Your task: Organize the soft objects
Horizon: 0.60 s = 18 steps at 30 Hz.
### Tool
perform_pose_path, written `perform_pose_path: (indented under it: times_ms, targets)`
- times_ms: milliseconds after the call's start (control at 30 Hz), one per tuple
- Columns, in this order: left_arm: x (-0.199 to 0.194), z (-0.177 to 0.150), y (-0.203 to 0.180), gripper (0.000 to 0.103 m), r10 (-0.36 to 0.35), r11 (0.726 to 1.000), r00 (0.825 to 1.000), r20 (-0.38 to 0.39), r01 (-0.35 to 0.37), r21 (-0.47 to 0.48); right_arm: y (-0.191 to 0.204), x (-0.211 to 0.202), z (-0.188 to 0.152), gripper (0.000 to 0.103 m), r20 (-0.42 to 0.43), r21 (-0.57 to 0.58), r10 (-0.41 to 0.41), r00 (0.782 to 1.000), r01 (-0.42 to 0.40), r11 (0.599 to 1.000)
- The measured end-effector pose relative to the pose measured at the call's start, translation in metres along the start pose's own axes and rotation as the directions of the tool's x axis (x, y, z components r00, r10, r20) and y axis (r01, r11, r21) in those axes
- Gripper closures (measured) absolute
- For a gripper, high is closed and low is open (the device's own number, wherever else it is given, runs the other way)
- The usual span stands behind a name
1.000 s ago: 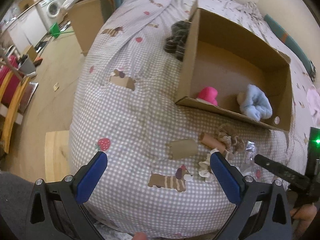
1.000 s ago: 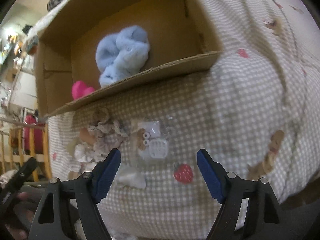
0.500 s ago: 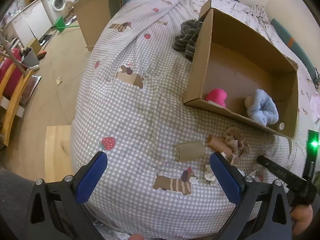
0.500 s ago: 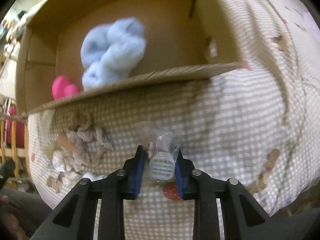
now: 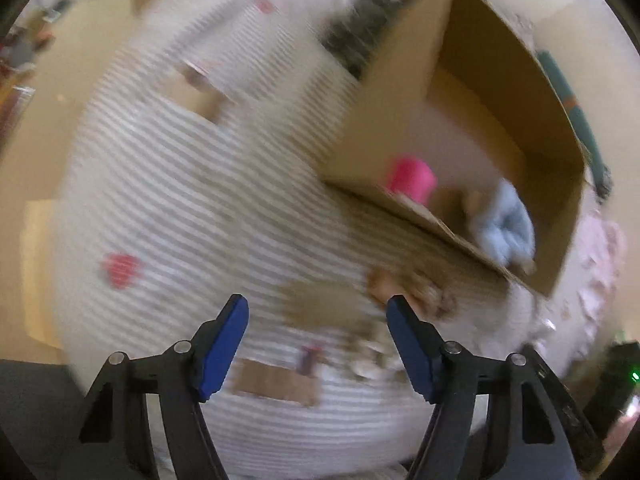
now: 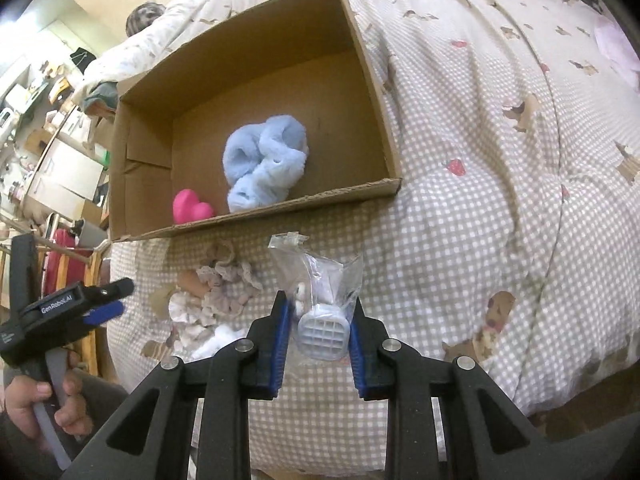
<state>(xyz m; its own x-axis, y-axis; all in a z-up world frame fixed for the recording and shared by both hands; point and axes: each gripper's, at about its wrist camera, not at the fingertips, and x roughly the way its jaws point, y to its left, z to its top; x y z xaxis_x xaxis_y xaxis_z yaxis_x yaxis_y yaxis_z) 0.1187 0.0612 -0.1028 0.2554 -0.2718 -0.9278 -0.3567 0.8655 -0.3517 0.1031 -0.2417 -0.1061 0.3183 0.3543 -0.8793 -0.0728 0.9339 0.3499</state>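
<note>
An open cardboard box [image 6: 256,60] lies on the checked bedspread and holds a fluffy blue cloth [image 6: 264,162] and a pink heart [image 6: 191,211]; the box also shows in the blurred left wrist view [image 5: 400,120]. My right gripper [image 6: 319,326] is shut on a clear plastic bag with a small white object [image 6: 320,292], lifted above the bed in front of the box. A pile of beige and white cloth pieces [image 6: 212,296] lies left of it. My left gripper [image 5: 318,336] is open and empty, near that pile [image 5: 416,296]; it also shows in the right wrist view [image 6: 108,310].
The bed's front edge drops off below both grippers. A dark striped cloth [image 5: 360,40] lies behind the box's left wall. A pale pink item [image 6: 616,48] lies far right on the bedspread. Furniture and a wooden floor lie to the left of the bed.
My right gripper closed on the plastic bag and lifted it off the bed. My left gripper has narrowed its opening and is moving fast, blurring its view.
</note>
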Motion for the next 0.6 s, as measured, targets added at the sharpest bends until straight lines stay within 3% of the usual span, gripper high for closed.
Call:
perform_pose_path:
  times_ms: [167, 233, 367, 467, 533, 600]
  targets:
    - [0.022, 0.007, -0.016, 0.038, 0.081, 0.994, 0.997, 0.012, -0.081, 0.072, 0.0, 0.002, 0.004, 0.075, -0.004, 0.009, 0.002, 1.0, -0.002, 1.0]
    - [0.033, 0.009, -0.014, 0.057, 0.088, 0.994, 0.996, -0.018, -0.087, 0.062, -0.001, 0.004, 0.004, 0.075, -0.006, 0.002, -0.001, 1.0, 0.001, 1.0]
    - [0.042, 0.011, -0.014, 0.061, 0.095, 0.994, 0.994, -0.047, -0.092, 0.055, -0.003, 0.012, 0.004, 0.075, -0.013, 0.007, -0.009, 1.0, 0.009, 1.0]
    - [0.041, 0.012, -0.018, 0.072, 0.096, 0.993, 0.995, -0.031, -0.093, 0.079, -0.001, 0.015, 0.005, 0.075, -0.014, 0.015, -0.008, 1.0, 0.008, 1.0]
    - [0.034, 0.014, -0.019, 0.094, 0.1, 0.991, 0.995, -0.009, -0.099, 0.091, 0.002, 0.018, 0.004, 0.075, -0.016, 0.008, -0.008, 1.0, 0.008, 1.0]
    - [0.03, 0.017, -0.02, 0.096, 0.09, 0.992, 0.996, -0.002, -0.089, 0.089, 0.004, 0.019, 0.004, 0.075, -0.017, -0.001, -0.009, 1.0, 0.009, 1.0]
